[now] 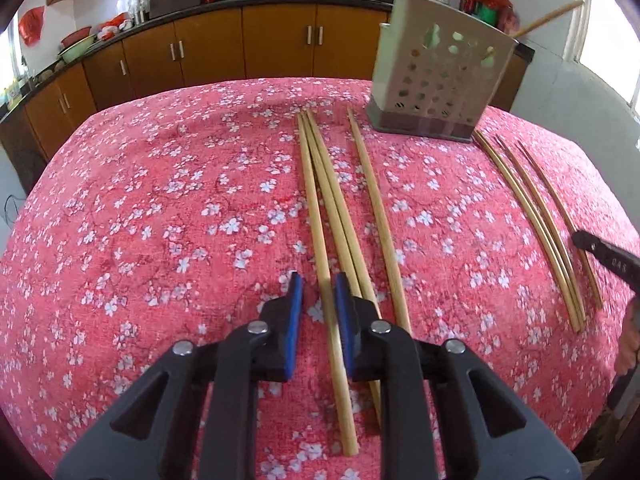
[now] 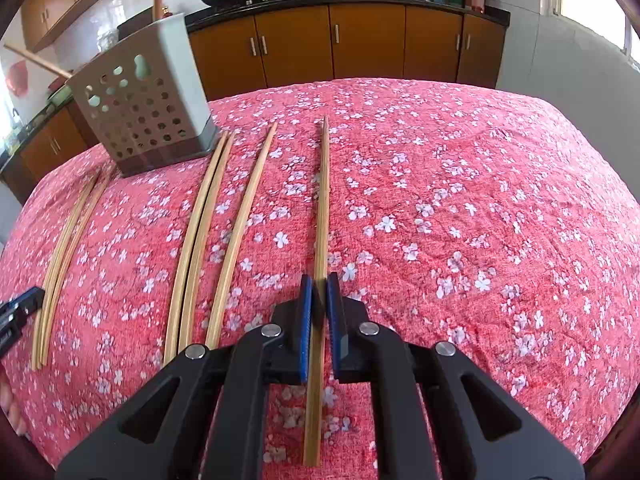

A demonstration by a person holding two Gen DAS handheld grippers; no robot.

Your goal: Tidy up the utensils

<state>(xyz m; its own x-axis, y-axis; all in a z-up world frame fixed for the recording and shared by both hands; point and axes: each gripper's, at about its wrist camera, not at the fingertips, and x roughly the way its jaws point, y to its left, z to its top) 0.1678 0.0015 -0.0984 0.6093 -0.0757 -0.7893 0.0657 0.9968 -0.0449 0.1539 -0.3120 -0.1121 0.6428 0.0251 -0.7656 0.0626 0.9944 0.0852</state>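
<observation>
Two grippers each clamp one chopstick on the surface [image 1: 160,200] covered in red floral cloth. The left gripper [image 1: 319,284] is clenched on the leftmost chopstick [image 1: 316,216] of a touching group of three, a fourth lying just beside them. The right gripper [image 2: 319,285] grasps a lone chopstick [image 2: 323,208], with three more chopsticks [image 2: 208,232] lying to its left. The perforated grey utensil holder [image 1: 436,76] stands upright near the far edge, between the two sets, with wooden handles sticking out of it.
</observation>
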